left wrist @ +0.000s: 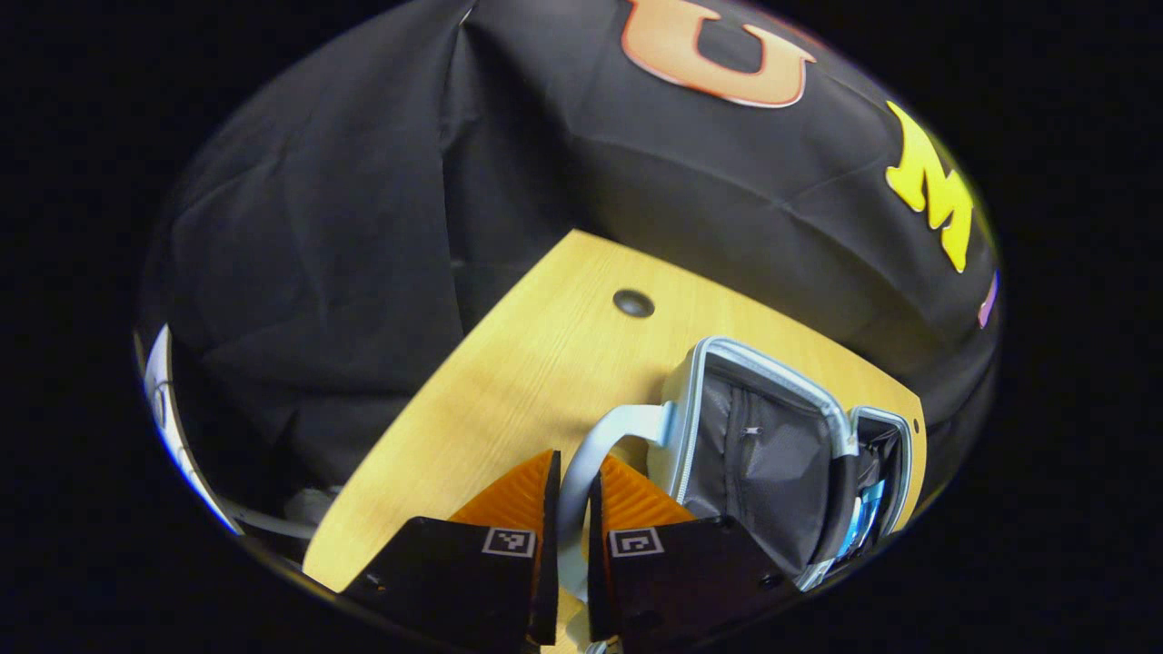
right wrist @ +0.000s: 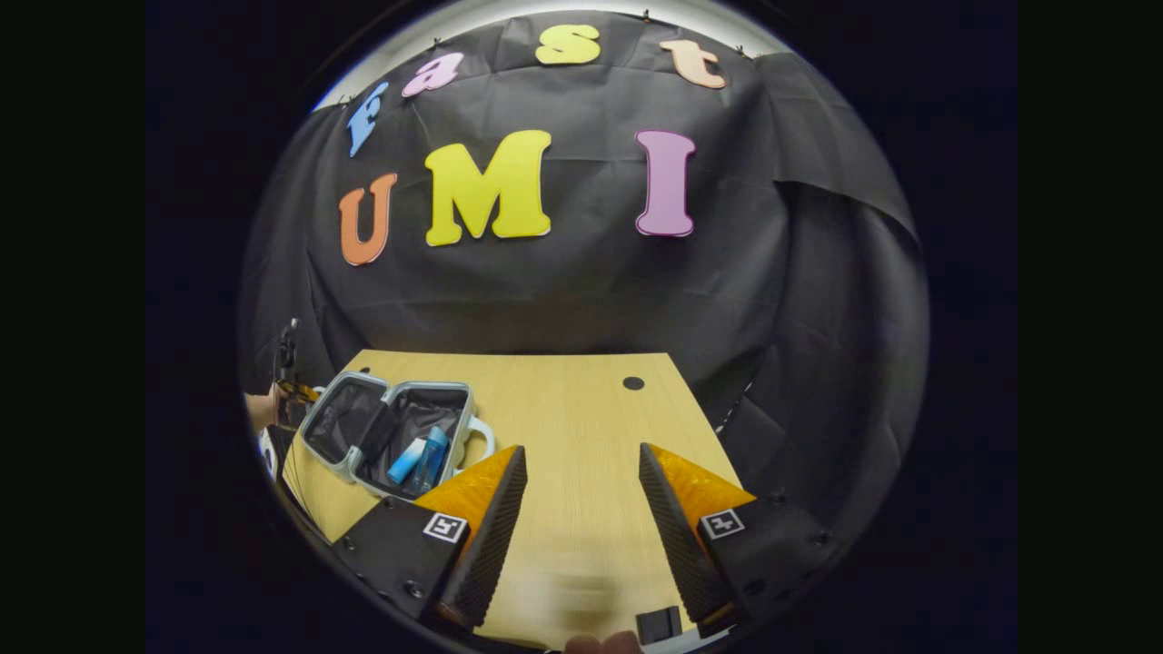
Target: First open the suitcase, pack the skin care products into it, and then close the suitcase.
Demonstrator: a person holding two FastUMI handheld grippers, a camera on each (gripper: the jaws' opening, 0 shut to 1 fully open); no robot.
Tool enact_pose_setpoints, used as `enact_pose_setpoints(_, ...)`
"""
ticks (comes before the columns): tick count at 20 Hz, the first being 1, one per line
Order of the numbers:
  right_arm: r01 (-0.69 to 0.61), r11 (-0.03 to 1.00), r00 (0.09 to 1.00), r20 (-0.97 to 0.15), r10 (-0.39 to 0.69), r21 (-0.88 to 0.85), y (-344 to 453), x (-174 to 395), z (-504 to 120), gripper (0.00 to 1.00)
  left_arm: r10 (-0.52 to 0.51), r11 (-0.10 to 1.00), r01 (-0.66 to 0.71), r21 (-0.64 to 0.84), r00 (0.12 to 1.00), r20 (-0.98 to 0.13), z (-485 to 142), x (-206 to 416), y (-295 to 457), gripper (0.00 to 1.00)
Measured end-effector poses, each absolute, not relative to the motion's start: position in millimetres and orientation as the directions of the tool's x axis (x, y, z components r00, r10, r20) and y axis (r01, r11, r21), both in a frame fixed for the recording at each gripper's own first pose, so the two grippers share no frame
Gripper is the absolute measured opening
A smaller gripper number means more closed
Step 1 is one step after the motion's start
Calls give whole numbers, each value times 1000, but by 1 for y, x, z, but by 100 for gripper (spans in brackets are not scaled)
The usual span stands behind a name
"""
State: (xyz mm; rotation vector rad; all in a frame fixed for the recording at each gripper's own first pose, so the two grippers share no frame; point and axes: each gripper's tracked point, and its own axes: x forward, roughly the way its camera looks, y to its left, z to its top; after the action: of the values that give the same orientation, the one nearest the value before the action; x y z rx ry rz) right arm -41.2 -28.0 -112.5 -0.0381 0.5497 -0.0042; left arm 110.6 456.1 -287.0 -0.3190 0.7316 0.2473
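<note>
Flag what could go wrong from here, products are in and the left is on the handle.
1. Left gripper pinches only the thin handle; it may slip as the half swings.
2. The blue tubes lie loose in the suitcase and could shift into the seam.
3. Right gripper hangs open over the table, steadying nothing; the case might slide.
</note>
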Motion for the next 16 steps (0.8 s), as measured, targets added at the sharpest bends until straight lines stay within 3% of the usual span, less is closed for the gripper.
enact_pose_setpoints(5, -37, 999, 906, -423, 18, -36, -35, -41, -88, 78, 137, 944, -270, -192, 846, -516, -152, 106, 398, 14)
enact_pose_setpoints(10, -28, 999, 922, -385, 38, 33, -50, -44, -76, 79, 52, 958, -150, -243, 929, -366, -57, 108, 260, 11)
enact_pose_setpoints(16, 38, 999, 935, -353, -41, -16, -109, -56, -57, 79, -78, 961, -3, -278, 957, -281, -49, 129, 82, 11)
